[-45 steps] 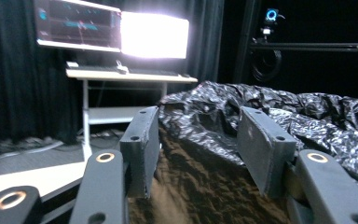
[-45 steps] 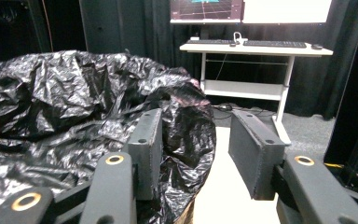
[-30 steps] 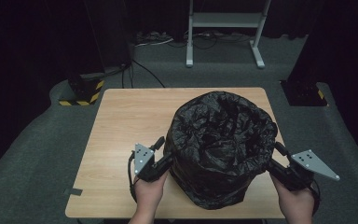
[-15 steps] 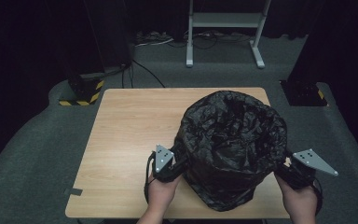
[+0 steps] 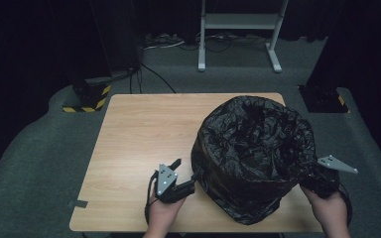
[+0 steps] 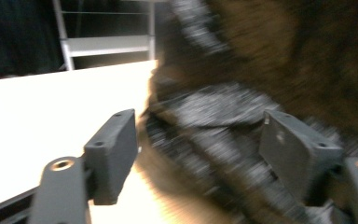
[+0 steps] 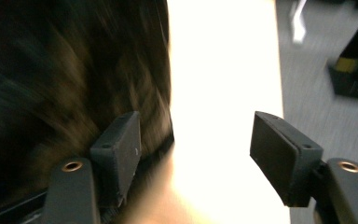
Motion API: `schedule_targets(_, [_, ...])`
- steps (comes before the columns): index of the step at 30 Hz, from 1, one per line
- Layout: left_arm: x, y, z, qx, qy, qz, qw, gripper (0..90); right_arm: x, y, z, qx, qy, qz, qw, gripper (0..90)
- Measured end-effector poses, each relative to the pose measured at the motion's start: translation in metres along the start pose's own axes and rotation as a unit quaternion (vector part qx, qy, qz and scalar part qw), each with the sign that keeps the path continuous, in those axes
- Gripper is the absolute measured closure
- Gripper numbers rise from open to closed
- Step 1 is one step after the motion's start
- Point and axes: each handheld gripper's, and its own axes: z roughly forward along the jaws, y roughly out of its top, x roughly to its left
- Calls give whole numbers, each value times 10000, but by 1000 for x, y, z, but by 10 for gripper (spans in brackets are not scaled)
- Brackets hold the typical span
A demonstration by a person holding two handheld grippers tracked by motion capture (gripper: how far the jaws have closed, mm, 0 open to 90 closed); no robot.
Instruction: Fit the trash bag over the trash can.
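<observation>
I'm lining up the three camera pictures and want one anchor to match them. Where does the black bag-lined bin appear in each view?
High view: the black bag-lined bin stands on the right half of the wooden table, between the two hand-held grippers.
Left gripper view: blurred, the bin fills the right side, beyond the open jaws.
Right gripper view: blurred, the bin fills the left side.
Shared landmark: the pale tabletop beside the bin.

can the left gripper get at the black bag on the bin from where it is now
Probably yes. The left gripper sits right beside the black bag at its lower left side, jaws open, with crinkled plastic already between them in the left gripper view. Nothing lies between.
</observation>
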Motion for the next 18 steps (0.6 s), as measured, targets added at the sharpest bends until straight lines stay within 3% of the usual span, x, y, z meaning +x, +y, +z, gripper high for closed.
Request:
schedule_targets(1, [8, -3, -4, 66, 58, 27, 10000, 235, -2, -2, 5, 207, -5, 16, 9998, 321])
schedule_targets(2, [22, -10, -10, 319, 139, 64, 9994, 179, -3, -5, 18, 821, -80, -35, 9966, 304])
schedule_targets(3, [22, -10, -10, 319, 139, 64, 9994, 156, -3, -5, 18, 821, -80, -35, 9966, 304])
schedule_targets(4, [36, -18, -12, 730, 320, 187, 9966, 147, -2, -5, 27, 1434, -45, 46, 9896, 257])
schedule_targets(5, [36, -18, -12, 730, 320, 187, 9966, 147, -2, -5, 27, 1434, -45, 46, 9896, 257])
schedule_targets(6, [47, -26, -15, 966, 441, 215, 9941, 147, -2, -4, 36, 2012, 3, 203, 9793, 251])
schedule_targets(7, [47, -26, -15, 966, 441, 215, 9941, 146, -2, -4, 36, 2012, 3, 203, 9793, 251])
schedule_targets(8, [56, -34, -17, 1243, 529, 168, 9907, 146, -2, 0, 44, 2534, -129, 251, 9669, 227])
schedule_targets(9, [56, -34, -17, 1243, 529, 168, 9907, 146, -2, 0, 44, 2534, -129, 251, 9669, 227])
schedule_targets(10, [62, -43, -17, 1499, 585, 127, 9869, 146, -2, 3, 47, 2973, -125, 378, 9539, 215])
schedule_targets(11, [62, -43, -17, 1499, 585, 127, 9869, 146, -2, 3, 47, 2973, -125, 378, 9539, 215])
schedule_targets(12, [65, -48, -17, 1620, 620, 172, 9847, 145, -1, 8, 51, 3418, -154, 490, 9384, 187])
schedule_targets(13, [67, -50, -17, 1684, 648, 184, 9834, 145, -1, 8, 51, 3418, -154, 490, 9384, 187])
schedule_targets(14, [71, -56, -16, 1828, 679, 136, 9807, 144, -1, 11, 54, 3771, -125, 660, 9237, 186])
schedule_targets(15, [71, -56, -16, 1828, 679, 136, 9807, 144, -1, 11, 54, 3771, -125, 660, 9237, 186])
schedule_targets(16, [74, -58, -16, 1894, 698, 138, 9793, 144, -1, 12, 57, 4103, -128, 779, 9085, 184])
schedule_targets(17, [75, -60, -16, 1935, 711, 117, 9785, 144, -1, 12, 57, 4103, -128, 779, 9085, 184])
schedule_targets(18, [77, -61, -17, 1978, 706, 116, 9776, 144, 1, 13, 59, 4429, -264, 740, 8931, 178])
